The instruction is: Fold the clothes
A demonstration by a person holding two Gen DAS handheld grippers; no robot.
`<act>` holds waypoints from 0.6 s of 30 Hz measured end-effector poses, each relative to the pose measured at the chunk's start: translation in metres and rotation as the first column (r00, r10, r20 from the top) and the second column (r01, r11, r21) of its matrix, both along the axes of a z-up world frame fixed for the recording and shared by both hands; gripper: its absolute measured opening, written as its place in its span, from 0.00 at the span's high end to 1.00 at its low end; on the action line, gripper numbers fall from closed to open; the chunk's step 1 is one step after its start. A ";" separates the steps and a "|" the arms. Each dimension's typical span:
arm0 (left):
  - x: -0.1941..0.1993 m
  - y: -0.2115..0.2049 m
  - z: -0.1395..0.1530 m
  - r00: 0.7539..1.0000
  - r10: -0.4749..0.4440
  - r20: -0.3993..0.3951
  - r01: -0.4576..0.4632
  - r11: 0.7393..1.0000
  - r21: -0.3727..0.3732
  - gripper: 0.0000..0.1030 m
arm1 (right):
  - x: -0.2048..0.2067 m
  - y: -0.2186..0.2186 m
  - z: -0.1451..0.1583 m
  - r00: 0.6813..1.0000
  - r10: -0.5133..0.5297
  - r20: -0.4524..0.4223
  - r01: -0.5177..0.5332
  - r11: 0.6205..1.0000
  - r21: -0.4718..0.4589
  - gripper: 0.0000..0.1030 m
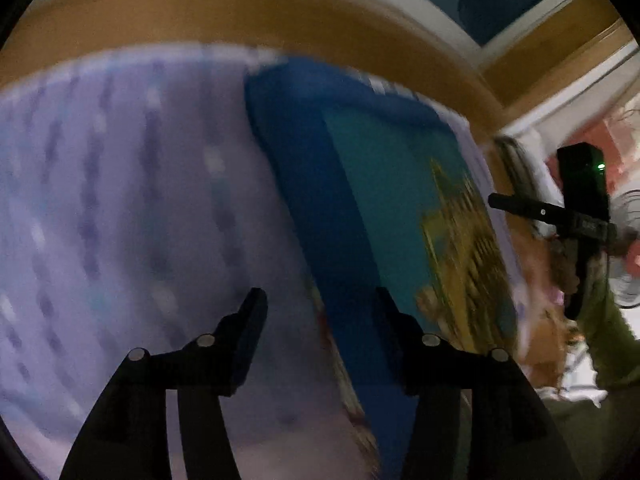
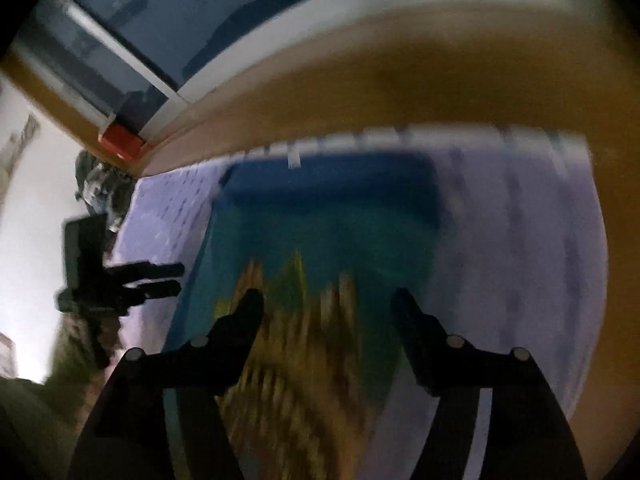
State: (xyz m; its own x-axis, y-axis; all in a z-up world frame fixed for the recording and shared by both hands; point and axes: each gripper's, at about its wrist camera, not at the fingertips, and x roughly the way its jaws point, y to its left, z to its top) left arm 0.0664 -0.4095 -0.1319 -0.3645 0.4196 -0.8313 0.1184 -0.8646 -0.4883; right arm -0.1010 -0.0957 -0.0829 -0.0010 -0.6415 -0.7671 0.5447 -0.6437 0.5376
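— Two grippers, both blurred. Left gripper (image 1: 318, 312) spread wide, nothing between the fingers (image 1: 250, 320); hanging over the seam where the blue garment (image 1: 380, 184) meets the lilac bedsheet (image 1: 120, 200).

— And the right gripper (image 2: 328, 312)?

— Spread wide too, empty, pads clear of the cloth. Poised above the garment's yellow-brown print (image 2: 296, 344).

— Garment's place?

— Flat on the patterned sheet, dark blue band (image 2: 332, 192) at the far end near the wooden bed frame (image 2: 400, 92), teal panel and print nearer the right wrist camera. Lilac sheet showing on both sides of it.

— Each gripper seen from the other?

— Yes. From the left wrist, right gripper at the frame's right edge (image 1: 576, 224), green sleeve (image 1: 612, 340) behind it. From the right wrist, left gripper at the left edge (image 2: 160, 280), off the garment's side. Too smeared for cloth creases.
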 end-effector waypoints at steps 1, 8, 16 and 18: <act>0.006 0.005 -0.001 1.000 -0.002 0.002 0.002 1.000 0.011 0.47 | 0.007 0.011 -0.002 0.999 -0.010 0.039 0.010 1.000 -0.003 0.35; -0.001 0.022 -0.002 1.000 0.006 -0.013 -0.006 1.000 0.023 0.46 | 0.036 0.018 -0.018 0.997 0.032 0.075 -0.038 0.995 0.087 0.35; -0.012 0.026 0.000 1.000 -0.012 -0.007 0.013 0.998 0.059 0.41 | 0.043 -0.009 -0.020 0.996 0.087 -0.036 -0.083 0.992 0.100 0.33; -0.015 0.030 -0.001 1.000 -0.004 -0.008 0.005 0.998 0.066 0.41 | 0.043 -0.013 -0.020 0.994 0.091 -0.054 -0.084 0.990 0.110 0.35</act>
